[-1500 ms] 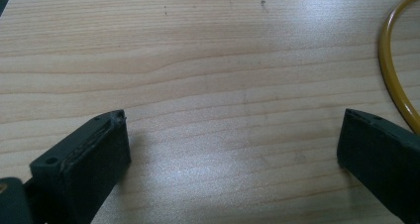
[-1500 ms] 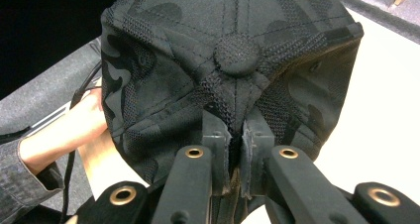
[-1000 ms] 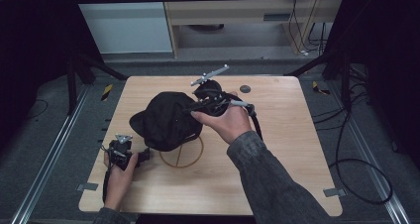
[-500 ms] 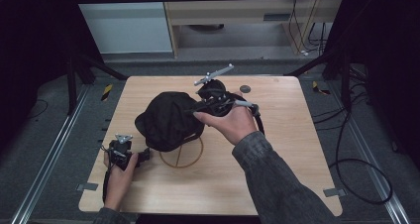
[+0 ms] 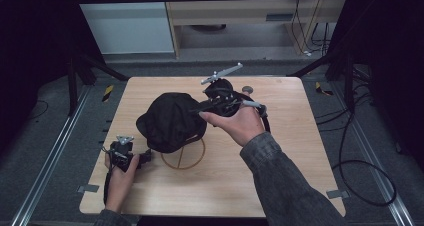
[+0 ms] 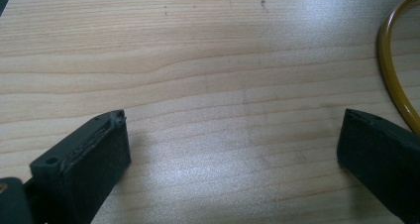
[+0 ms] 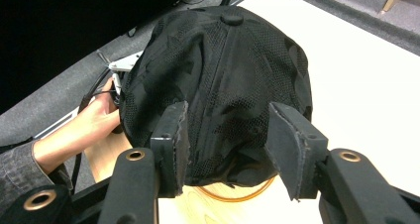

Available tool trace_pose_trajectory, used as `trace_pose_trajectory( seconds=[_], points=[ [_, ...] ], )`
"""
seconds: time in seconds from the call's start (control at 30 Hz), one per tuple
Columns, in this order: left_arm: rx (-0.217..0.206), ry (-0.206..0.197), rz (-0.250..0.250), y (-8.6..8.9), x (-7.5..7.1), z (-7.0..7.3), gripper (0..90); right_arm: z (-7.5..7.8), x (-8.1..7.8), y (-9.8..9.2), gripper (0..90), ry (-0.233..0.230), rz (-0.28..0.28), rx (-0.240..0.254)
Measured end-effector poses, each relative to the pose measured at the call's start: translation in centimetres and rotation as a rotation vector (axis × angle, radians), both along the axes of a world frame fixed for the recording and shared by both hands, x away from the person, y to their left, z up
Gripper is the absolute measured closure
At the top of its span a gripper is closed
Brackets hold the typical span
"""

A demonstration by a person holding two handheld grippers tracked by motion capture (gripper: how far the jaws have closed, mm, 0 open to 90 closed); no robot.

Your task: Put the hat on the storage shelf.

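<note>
Here, a black cap point(image 5: 172, 122) is seen beside the right gripper point(image 7: 225, 149), jaws released, and the left gripper point(image 6: 233, 149) is rested released on the bench point(image 5: 300, 151).

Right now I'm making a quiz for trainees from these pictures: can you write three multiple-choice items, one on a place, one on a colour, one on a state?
1. Where is the black cap?
A. over the ring
B. on the floor
C. in a drawer

2. What colour is the ring?
A. blue
B. yellow-brown
C. white

3. How do the left gripper jaws stand?
A. shut on the cap
B. shut on the ring
C. wide apart over bare wood

Key: 1 A, the cap covers the ring's far part, by the right gripper. 2 B, seen on the table. 3 C, nothing lies between the jaws.
</note>
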State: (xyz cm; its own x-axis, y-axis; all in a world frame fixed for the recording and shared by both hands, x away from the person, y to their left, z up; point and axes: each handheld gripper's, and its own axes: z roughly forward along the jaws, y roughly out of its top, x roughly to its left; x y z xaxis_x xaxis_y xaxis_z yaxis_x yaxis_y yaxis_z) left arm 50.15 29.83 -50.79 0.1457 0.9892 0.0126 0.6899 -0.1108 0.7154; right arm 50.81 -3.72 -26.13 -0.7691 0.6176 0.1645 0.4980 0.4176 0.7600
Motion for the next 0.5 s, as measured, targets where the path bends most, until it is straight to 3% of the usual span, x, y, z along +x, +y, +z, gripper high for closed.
trace_pose_trajectory(
  seconds=[0.17,0.5],
  points=[
    [0.0,0.0,0.0,0.0,0.0,0.0,0.0,0.1,0.0,-0.1,49.2,-0.005,0.001,0.007],
    [0.0,0.0,0.0,0.0,0.0,0.0,0.0,0.8,-0.2,-1.5,34.3,-0.028,-0.036,0.016]
  ],
)
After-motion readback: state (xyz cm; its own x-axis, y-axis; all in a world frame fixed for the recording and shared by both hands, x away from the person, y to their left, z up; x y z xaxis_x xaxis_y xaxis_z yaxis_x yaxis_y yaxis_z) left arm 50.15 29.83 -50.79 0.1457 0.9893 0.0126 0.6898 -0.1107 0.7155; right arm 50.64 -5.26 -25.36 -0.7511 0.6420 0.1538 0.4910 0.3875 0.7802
